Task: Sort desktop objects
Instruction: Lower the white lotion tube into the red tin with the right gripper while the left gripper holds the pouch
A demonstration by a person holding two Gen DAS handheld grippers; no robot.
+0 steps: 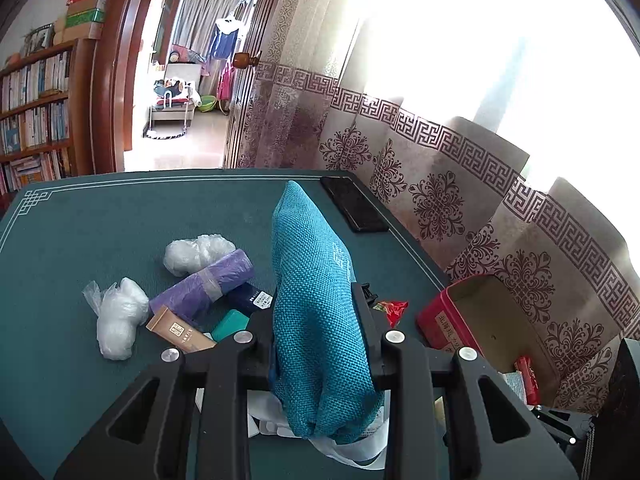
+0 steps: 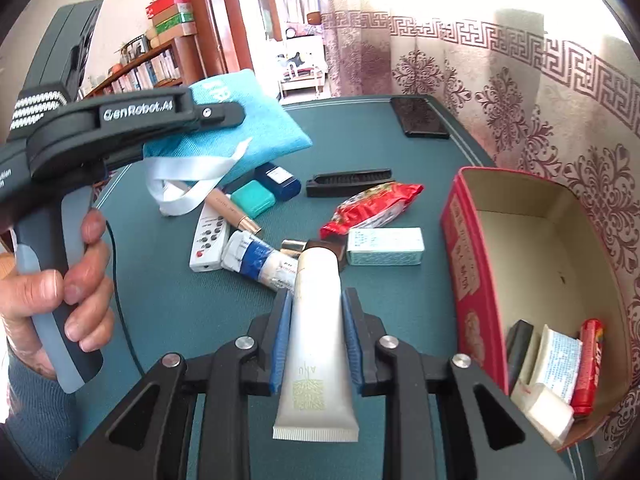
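Tube [image 2: 316,320], white, sits clamped in your right gripper [image 2: 318,312] above the green table [image 2: 180,300], the red box [image 2: 472,264] just to its right. Your left gripper [image 1: 320,320] pinches the teal pouch [image 1: 316,300], lifted over the scattered items.

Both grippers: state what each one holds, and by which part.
The left gripper clamps the teal fabric pouch across its lower body, near the white ribbon end. The right gripper clamps the white tube across its middle, crimped end toward the camera.
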